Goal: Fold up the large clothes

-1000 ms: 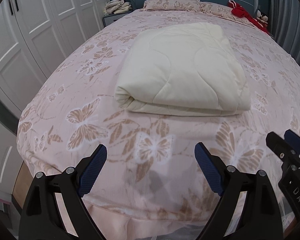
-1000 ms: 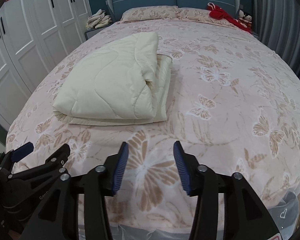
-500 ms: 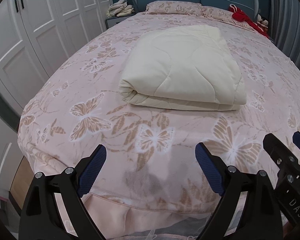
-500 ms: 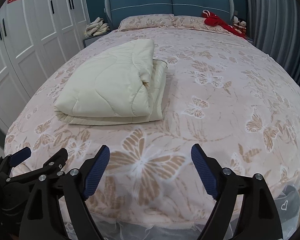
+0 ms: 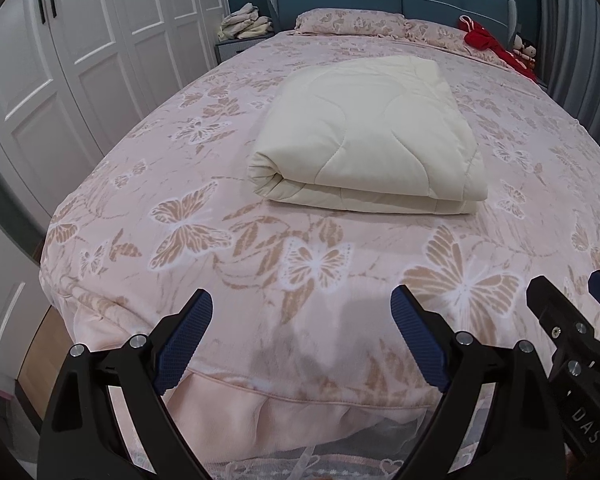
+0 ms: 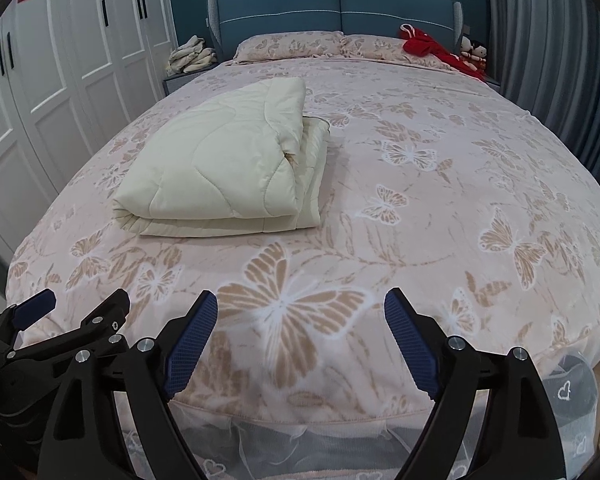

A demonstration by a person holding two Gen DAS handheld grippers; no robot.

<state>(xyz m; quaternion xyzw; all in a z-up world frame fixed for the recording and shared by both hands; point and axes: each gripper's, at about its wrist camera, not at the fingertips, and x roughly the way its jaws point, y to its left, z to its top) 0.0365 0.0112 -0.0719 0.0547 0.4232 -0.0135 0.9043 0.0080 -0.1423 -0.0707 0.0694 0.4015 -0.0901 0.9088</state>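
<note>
Bed (image 5: pixel 148 216) first: folded cream quilt (image 5: pixel 372 136) on its left-centre, well beyond both grippers, long axis toward headboard. Left gripper (image 5: pixel 302 344) nearer, facing the near folded edge; right gripper (image 6: pixel 300 340) offset right. Both released, gripping nothing; right's jaws just widened.

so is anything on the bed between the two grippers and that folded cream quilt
Nothing visible. Between the left gripper, the right gripper and the folded cream quilt lies only bare butterfly bedspread. Both grippers are open and empty.
</note>
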